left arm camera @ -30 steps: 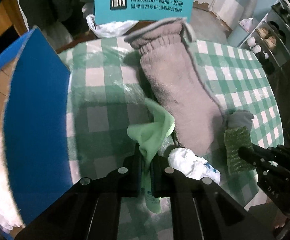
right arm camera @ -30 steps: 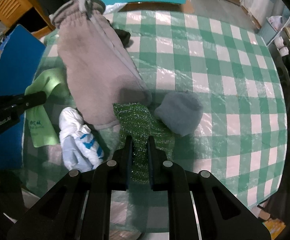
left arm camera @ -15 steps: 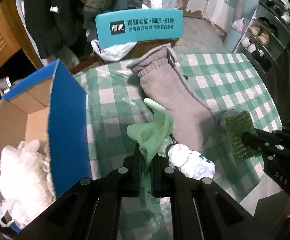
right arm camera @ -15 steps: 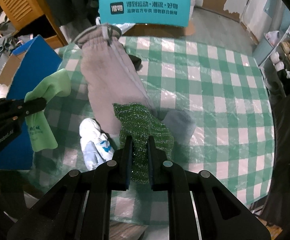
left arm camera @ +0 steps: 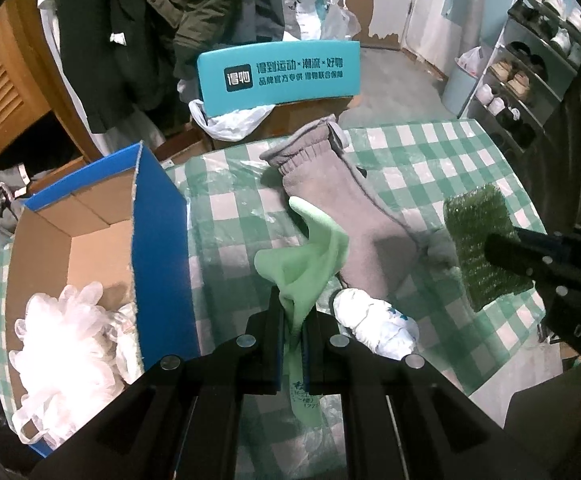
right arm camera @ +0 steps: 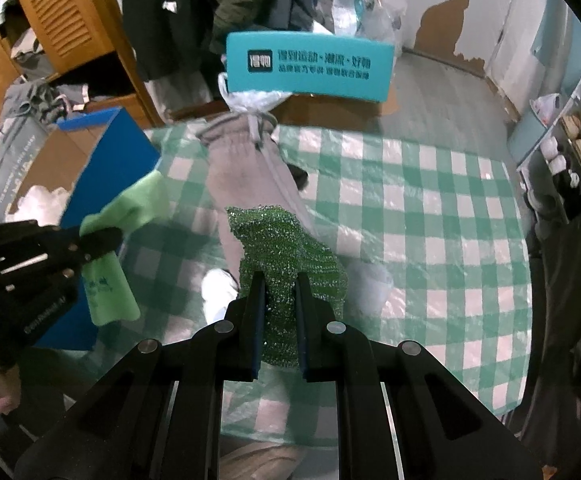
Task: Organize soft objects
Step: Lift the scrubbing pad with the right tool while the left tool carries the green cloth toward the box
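The right half of the checkered tabletop (right arm camera: 430,216) lies bare, giving open room there for tongs to pass. Its left-centre is crowded: a long grey sock (left arm camera: 350,216) runs from the far edge toward the near side, with a white crumpled cloth (left arm camera: 374,328) just beside its near end. At the left edge a tall blue cardboard box (left arm camera: 162,240) stands as a wall, its open top holding white plastic gloves (left arm camera: 70,332), and a teal chair back (left arm camera: 278,76) rises beyond the far edge.

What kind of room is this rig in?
Probably a lived-in home, entryway or dining corner: checked tablecloth on the table, coats hanging behind it, shoe rack by the wall.
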Action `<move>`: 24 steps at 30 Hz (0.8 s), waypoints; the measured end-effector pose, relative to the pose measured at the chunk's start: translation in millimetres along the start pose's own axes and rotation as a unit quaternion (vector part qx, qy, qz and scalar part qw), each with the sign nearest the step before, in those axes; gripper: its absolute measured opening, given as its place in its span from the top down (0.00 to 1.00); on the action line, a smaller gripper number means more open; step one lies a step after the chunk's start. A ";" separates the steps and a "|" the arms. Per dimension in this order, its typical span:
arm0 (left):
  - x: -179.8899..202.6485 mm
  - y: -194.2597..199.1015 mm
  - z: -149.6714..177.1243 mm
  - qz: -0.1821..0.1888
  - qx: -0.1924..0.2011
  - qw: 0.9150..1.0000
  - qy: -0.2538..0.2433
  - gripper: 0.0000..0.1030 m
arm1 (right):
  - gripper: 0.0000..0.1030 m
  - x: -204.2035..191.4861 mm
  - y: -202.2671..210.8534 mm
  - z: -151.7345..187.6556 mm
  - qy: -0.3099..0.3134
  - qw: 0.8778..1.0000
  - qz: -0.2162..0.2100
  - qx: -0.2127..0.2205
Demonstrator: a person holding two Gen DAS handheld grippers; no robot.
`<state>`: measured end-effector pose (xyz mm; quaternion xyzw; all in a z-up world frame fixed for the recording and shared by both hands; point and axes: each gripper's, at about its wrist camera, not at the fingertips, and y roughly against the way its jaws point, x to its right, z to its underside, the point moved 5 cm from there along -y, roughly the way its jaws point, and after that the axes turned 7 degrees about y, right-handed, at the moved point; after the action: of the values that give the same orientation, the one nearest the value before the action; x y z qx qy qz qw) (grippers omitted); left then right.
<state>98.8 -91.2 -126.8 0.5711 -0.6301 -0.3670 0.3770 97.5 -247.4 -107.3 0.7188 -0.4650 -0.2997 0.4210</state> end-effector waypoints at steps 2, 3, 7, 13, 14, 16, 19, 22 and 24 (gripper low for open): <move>-1.9 3.8 -0.8 0.000 0.005 1.000 0.002 0.93 | 0.89 -1.9 4.7 -3.4 0.000 1.000 -0.003 0.005; -2.8 5.4 -1.1 0.001 0.007 1.000 0.003 0.93 | 0.89 -2.7 6.4 -4.5 0.001 1.000 -0.003 0.007; -6.0 14.6 -2.6 0.002 0.017 1.000 0.005 0.93 | 0.89 -7.2 14.7 -9.7 0.006 1.000 -0.003 0.016; -7.4 33.7 -6.6 0.001 0.039 0.999 0.004 0.93 | 0.89 -14.7 22.2 -16.0 0.013 1.000 -0.009 0.026; -7.9 36.9 -7.7 0.001 0.043 0.999 0.005 0.93 | 0.89 -15.4 22.8 -16.9 0.014 0.999 -0.009 0.027; -9.9 42.0 -9.5 0.002 0.048 0.999 0.007 0.93 | 0.89 -17.5 24.0 -18.9 0.015 0.999 -0.010 0.030; -12.9 48.8 -11.3 0.002 0.055 0.998 0.008 0.93 | 0.89 -20.2 26.6 -22.2 0.017 0.999 -0.011 0.033; -17.1 56.2 -11.8 -0.001 0.062 0.998 0.009 0.93 | 0.89 -23.4 29.7 -25.7 0.019 0.999 -0.013 0.037; -19.8 59.3 -12.1 0.001 0.064 0.998 0.011 0.93 | 0.89 -26.3 31.0 -27.6 0.020 0.999 -0.015 0.039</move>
<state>84.6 -67.3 -69.6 0.5976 -0.6482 -0.3195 0.3472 97.1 -220.7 -66.0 0.7474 -0.4569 -0.2727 0.3977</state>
